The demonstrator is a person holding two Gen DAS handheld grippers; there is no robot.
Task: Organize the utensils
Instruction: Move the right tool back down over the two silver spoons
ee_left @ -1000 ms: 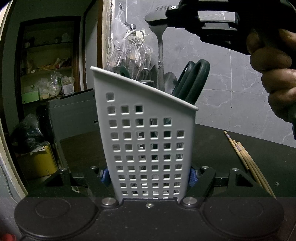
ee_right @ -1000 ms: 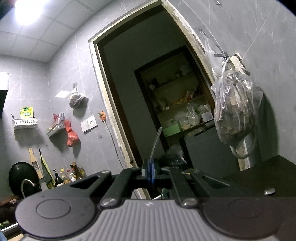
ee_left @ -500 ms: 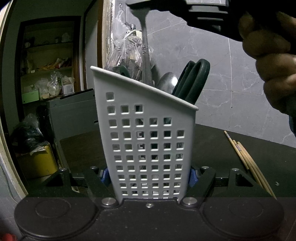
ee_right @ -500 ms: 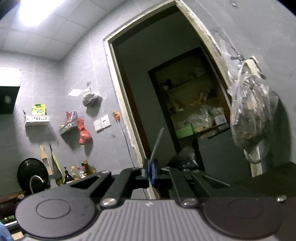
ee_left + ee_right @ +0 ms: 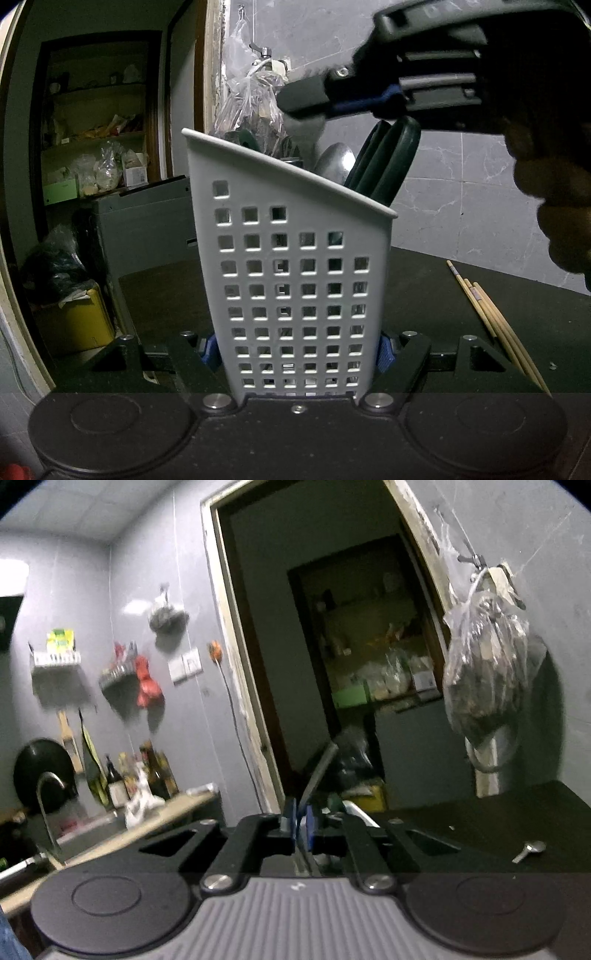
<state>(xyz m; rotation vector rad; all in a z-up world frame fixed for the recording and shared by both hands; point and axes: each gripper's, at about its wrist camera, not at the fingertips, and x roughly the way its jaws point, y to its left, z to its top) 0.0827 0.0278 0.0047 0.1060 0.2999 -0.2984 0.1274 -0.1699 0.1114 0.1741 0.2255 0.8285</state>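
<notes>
In the left wrist view, the left gripper is clenched on the base of a white perforated utensil holder, its blue-padded fingers pressing the holder's two sides; the holder stands upright at the centre of the dark counter. A steel spoon bowl and dark green scissor handles stick out of its slanted rim toward one o'clock. Above the rim, at about one o'clock, hangs the right gripper, gripped by a person's hand at three o'clock. A bundle of wooden chopsticks lies flat on the counter at four o'clock, well apart from the holder. In the right wrist view, blurred, the right gripper has its fingers slightly parted, having just been opening, with the thin flat handle of a metal utensil between them, leaning toward one o'clock; whether the pads press it cannot be told. A small metal piece lies on the counter at four o'clock.
</notes>
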